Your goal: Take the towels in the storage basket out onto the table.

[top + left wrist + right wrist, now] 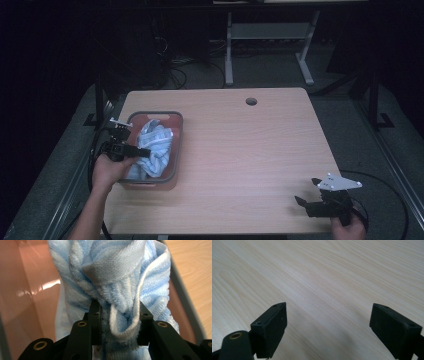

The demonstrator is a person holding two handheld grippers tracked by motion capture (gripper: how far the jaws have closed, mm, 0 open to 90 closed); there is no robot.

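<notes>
A light blue striped towel (154,148) lies bunched in a pink bin with a grey rim (179,145) on the left part of the wooden table. My left gripper (144,151) reaches into the bin from the left and is shut on the towel. In the left gripper view the towel (120,282) bulges between the jaws, and its white-edged fold is pinched by the pads (96,315). My right gripper (309,191) hovers near the table's front right corner, open, with only bare wood between its fingertips (274,320).
The wooden table (250,145) has a round cable hole (251,101) near its far edge. Behind it stand a white desk frame (270,45) and cables on a dark floor. The bin's pink wall (27,290) rises left of the towel.
</notes>
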